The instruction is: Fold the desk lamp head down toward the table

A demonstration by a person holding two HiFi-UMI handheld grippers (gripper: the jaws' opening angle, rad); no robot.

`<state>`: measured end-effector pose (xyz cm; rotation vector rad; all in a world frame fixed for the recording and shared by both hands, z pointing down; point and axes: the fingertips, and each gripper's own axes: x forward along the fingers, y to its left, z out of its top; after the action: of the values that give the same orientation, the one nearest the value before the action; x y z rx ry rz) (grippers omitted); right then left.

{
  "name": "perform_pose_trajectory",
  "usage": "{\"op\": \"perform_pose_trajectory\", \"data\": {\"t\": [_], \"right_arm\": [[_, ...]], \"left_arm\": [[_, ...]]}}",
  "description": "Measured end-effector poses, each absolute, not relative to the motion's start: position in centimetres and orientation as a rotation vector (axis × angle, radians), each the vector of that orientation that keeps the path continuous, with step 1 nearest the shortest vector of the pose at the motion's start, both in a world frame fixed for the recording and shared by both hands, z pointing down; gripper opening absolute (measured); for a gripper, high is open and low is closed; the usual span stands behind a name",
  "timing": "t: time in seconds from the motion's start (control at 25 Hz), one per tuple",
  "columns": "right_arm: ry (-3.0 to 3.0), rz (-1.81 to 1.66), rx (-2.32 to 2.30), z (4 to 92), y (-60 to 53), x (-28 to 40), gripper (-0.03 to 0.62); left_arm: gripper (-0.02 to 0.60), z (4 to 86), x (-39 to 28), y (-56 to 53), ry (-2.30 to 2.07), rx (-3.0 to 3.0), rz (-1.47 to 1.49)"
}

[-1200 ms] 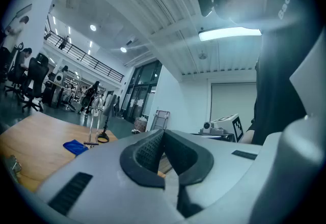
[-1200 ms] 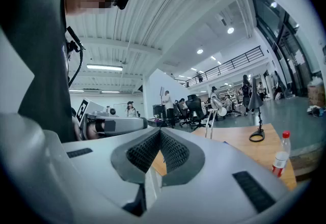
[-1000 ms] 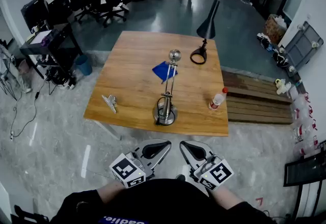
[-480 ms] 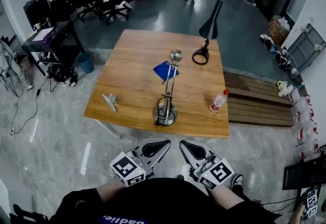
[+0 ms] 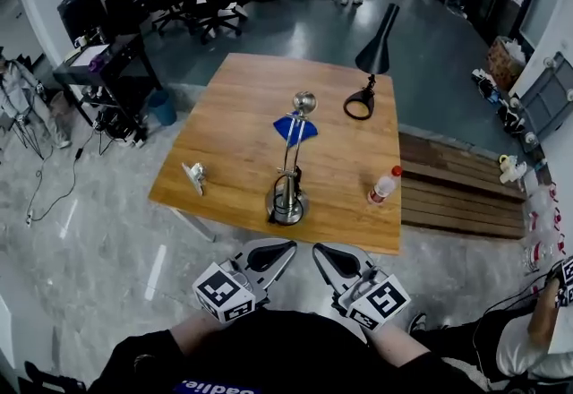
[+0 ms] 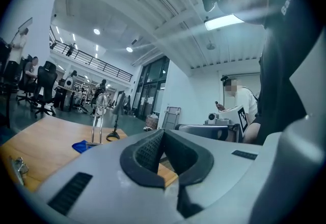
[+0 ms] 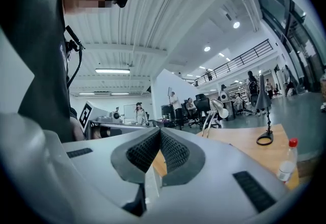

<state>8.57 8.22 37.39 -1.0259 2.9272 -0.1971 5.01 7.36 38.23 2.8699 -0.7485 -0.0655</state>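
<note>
Plastic bottle [image 7: 287,163] is showing in your right gripper [image 7: 159,132] view, not your left gripper [image 6: 163,135] view; both pairs of fingers are pressing together, empty.

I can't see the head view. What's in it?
A silver desk lamp stands upright near the front edge of a wooden table, with a blue cloth, black lamp, bottle and metal clip nearby. Left hand-held gripper and right hand-held gripper, both shut, are short of the table.

Silver desk lamp [image 5: 290,159]; black lamp [image 5: 372,54]; blue cloth [image 5: 285,128]; tan wood table [image 5: 233,115]; red-capped bottle [image 5: 382,186].
</note>
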Motion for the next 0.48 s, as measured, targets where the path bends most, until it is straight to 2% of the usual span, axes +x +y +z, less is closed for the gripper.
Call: {"op": "perform_pose_trajectory", "data": {"t": [0.48], "right_arm": [[2.913, -0.247, -1.098, 38.0, 1.3, 8.6, 0.006]], "left_arm": [[0.008, 40.9, 3.7, 0.2, -0.8, 2.92, 0.041]]}}
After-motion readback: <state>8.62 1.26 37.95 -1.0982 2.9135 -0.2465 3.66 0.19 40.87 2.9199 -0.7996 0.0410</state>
